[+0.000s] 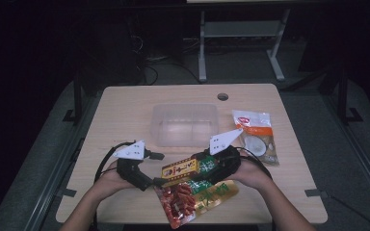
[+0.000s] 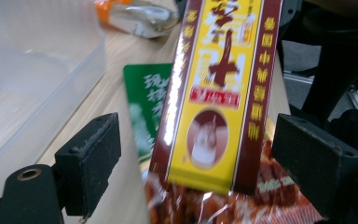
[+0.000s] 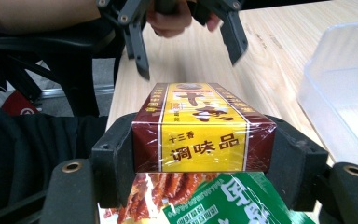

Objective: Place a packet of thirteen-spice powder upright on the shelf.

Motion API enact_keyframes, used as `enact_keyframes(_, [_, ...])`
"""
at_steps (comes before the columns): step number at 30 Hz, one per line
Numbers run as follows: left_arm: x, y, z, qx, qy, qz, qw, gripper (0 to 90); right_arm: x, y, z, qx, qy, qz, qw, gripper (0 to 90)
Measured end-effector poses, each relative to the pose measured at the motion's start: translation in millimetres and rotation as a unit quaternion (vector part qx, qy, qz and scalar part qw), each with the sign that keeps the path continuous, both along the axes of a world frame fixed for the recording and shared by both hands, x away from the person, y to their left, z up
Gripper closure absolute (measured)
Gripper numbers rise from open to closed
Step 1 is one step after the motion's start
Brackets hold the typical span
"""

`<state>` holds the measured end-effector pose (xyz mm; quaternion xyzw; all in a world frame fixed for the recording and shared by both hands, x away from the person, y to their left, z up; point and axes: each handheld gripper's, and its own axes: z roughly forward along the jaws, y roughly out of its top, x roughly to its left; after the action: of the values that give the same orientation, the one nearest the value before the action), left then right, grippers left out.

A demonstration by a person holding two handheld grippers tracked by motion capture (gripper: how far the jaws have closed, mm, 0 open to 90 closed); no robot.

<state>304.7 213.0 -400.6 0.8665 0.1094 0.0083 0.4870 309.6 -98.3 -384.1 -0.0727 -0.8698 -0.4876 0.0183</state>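
Observation:
A long yellow and maroon box (image 1: 179, 169) is held level above the table's front edge. My right gripper (image 1: 201, 167) is shut on its right end, and in the right gripper view both pads press the sides of the box (image 3: 203, 135). My left gripper (image 1: 158, 182) is open at the box's other end. In the left gripper view its jaws stand clear of the box (image 2: 214, 93) on both sides. Under the box lies a green and red snack bag (image 1: 197, 197).
A clear plastic container (image 1: 185, 107) stands empty at the middle of the wooden table (image 1: 125, 110). An orange and white pouch (image 1: 256, 134) lies to its right. Beyond the table are dark floor and a metal stand.

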Motion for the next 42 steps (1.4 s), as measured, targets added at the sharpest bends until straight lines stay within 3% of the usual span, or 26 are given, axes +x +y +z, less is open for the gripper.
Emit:
enact_keyframes(2, [-1.4, 5.9, 0.7, 0.000, 0.002, 0.011, 0.9999, 15.1, 1.3, -3.1, 0.4, -0.007, -0.011, -0.007, 0.9999, 32.4])
enact_keyframes(9, [-13.3, 21.9, -3.5, 0.027, 0.001, 0.048, 0.9985, 15.2, 3.8, -10.5, 7.7, -0.018, -0.011, -0.036, 0.9991, 32.3])
enact_keyframes(10, [-16.8, 25.9, -7.9, 0.031, 0.005, 0.064, 0.9974, 15.2, 5.2, -11.3, 8.6, -0.021, -0.013, -0.039, 0.9989, 32.3])
enact_keyframes(14, [-21.9, 31.0, -15.1, 0.042, 0.008, 0.090, 0.9950, 15.2, 10.2, -13.3, 11.8, -0.024, -0.016, -0.045, 0.9985, 32.3])
enact_keyframes(15, [-22.9, 32.9, -17.1, 0.054, 0.006, 0.092, 0.9943, 15.2, 10.2, -13.3, 11.8, -0.024, -0.016, -0.045, 0.9985, 32.3])
enact_keyframes(16, [-25.2, 34.9, -22.0, 0.058, 0.016, 0.100, 0.9931, 15.3, 13.0, -14.1, 14.9, -0.023, -0.016, -0.048, 0.9984, 32.3])
enact_keyframes(21, [-21.8, 38.3, -25.8, 0.073, 0.014, 0.107, 0.9915, 15.3, 21.0, -15.2, 21.1, -0.023, -0.018, -0.055, 0.9980, 32.3])
enact_keyframes(23, [-21.0, 39.6, -27.3, 0.068, 0.016, 0.111, 0.9913, 16.0, 26.2, -14.9, 24.2, -0.023, -0.020, -0.058, 0.9979, 32.3])
enact_keyframes(42, [-18.4, 38.2, -34.3, 0.079, 0.013, 0.101, 0.9917, 16.6, 71.9, 2.9, 52.6, -0.055, -0.033, -0.065, 0.9958, 32.3])
